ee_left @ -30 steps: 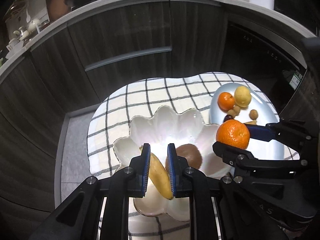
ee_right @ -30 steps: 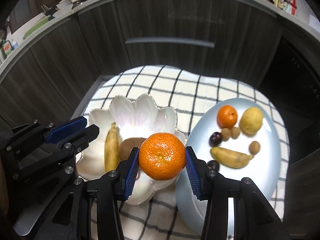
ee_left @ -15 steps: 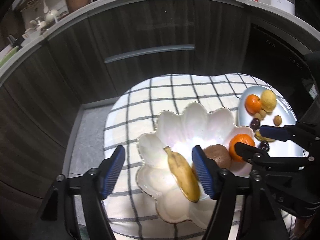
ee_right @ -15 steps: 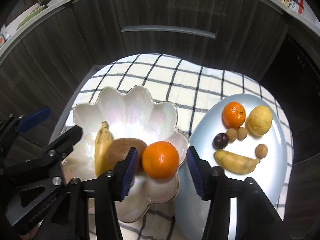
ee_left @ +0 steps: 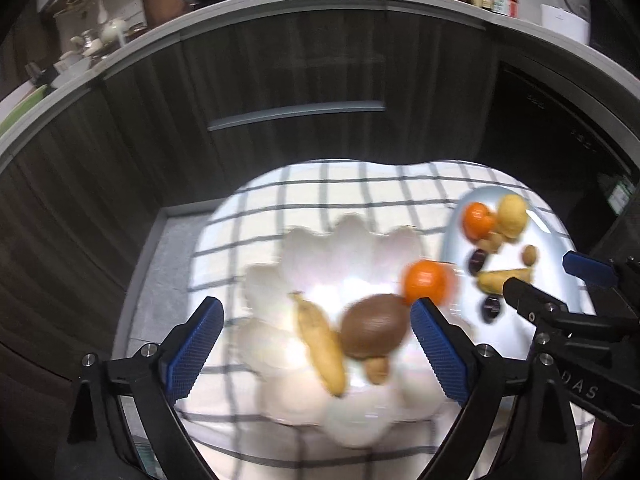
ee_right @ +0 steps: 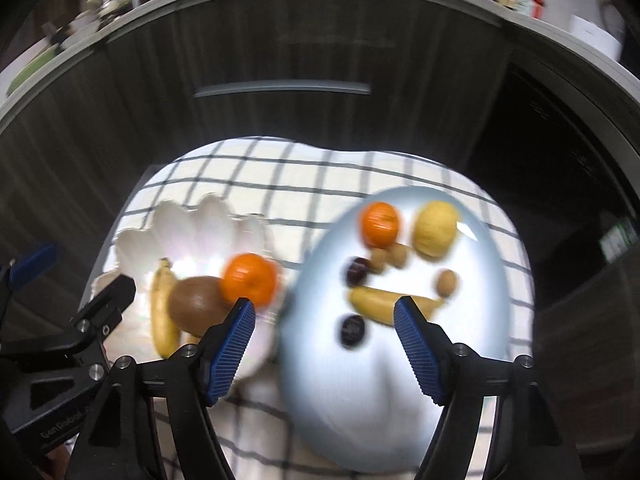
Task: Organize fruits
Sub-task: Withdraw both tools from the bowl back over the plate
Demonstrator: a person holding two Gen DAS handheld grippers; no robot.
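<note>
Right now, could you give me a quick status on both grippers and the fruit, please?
Left gripper and right gripper open, jaws just widened, nothing held. Tangerine, kiwi, banana in white bowl. Remaining fruit on blue plate; nothing in the way.

right tool (ee_right: 324,340): jaws just opening, empty | tangerine (ee_right: 250,279): in bowl (ee_right: 188,224)

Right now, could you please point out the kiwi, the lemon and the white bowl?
kiwi (ee_left: 374,326), left wrist view, middle of its brown skin.
lemon (ee_right: 435,230), right wrist view, centre.
white bowl (ee_right: 208,222), right wrist view, far scalloped wall.
</note>
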